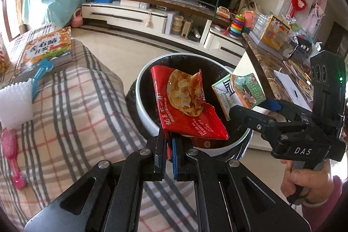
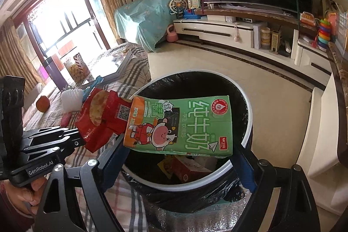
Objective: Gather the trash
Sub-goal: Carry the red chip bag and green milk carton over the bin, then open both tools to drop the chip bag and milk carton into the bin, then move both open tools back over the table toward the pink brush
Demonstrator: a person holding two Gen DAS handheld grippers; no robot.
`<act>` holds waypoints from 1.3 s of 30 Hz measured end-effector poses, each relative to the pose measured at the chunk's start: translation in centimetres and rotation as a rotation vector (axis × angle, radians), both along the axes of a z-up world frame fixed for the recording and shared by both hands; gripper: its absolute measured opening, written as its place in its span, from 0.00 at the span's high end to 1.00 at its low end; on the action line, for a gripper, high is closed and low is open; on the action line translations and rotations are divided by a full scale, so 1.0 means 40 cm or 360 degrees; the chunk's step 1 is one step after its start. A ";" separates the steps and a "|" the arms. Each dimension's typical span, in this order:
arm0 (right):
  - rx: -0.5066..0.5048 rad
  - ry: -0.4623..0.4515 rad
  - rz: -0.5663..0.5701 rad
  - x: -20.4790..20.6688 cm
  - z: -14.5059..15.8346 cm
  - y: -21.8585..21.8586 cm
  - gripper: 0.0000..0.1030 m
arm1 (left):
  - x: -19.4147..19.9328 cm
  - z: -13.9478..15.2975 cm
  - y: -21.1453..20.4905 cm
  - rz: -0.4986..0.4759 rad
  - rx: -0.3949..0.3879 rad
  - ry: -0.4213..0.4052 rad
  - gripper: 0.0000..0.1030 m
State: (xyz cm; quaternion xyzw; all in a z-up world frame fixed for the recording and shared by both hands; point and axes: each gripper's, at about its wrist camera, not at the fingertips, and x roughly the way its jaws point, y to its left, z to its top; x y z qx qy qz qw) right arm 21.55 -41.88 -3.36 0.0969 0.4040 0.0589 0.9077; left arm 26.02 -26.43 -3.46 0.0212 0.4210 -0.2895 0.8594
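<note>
From my left camera, my left gripper point(image 1: 168, 145) pinches a torn red snack bag point(image 1: 184, 105) over the bin point(image 1: 141, 101), its bottom edge hidden, and from my right camera, my right gripper point(image 2: 184, 158) squeezes a green milk carton point(image 2: 180, 125) over the trash inside.

"DAS" marks the right gripper point(image 1: 236, 109), "GenRobot.AI" the left gripper point(image 2: 81, 140), and "纯牛奶", apparently, the green milk carton point(image 2: 180, 125).
</note>
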 end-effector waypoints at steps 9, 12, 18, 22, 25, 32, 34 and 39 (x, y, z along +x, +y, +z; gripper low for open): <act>-0.0003 0.0022 0.0017 0.011 -0.011 -0.004 0.14 | 0.018 -0.009 -0.019 0.0004 0.0003 0.0017 0.97; -0.0011 0.0020 0.0020 0.016 -0.010 -0.008 0.13 | 0.025 -0.014 -0.022 0.0000 -0.0002 0.0034 0.97; -0.0029 0.0012 0.0032 0.026 -0.006 -0.004 0.13 | 0.029 -0.019 -0.028 -0.0018 0.0006 0.0044 0.97; -0.0026 0.0014 0.0068 0.035 -0.005 0.000 0.12 | 0.034 -0.016 -0.031 -0.0025 -0.0003 0.0055 0.92; -0.0038 0.0014 0.0071 0.038 -0.003 -0.002 0.13 | 0.034 -0.015 -0.028 -0.0019 0.0017 0.0048 0.83; -0.0023 -0.0008 0.0029 0.013 0.003 -0.011 0.13 | 0.005 -0.015 0.007 0.0009 0.0017 0.0019 0.67; -0.0009 -0.0016 0.0012 0.000 0.006 -0.010 0.13 | -0.010 -0.018 0.030 0.0034 0.0012 0.0014 0.60; 0.0092 -0.0047 -0.0031 -0.040 0.012 0.007 0.12 | -0.050 -0.023 0.106 0.0119 -0.0008 0.0001 0.53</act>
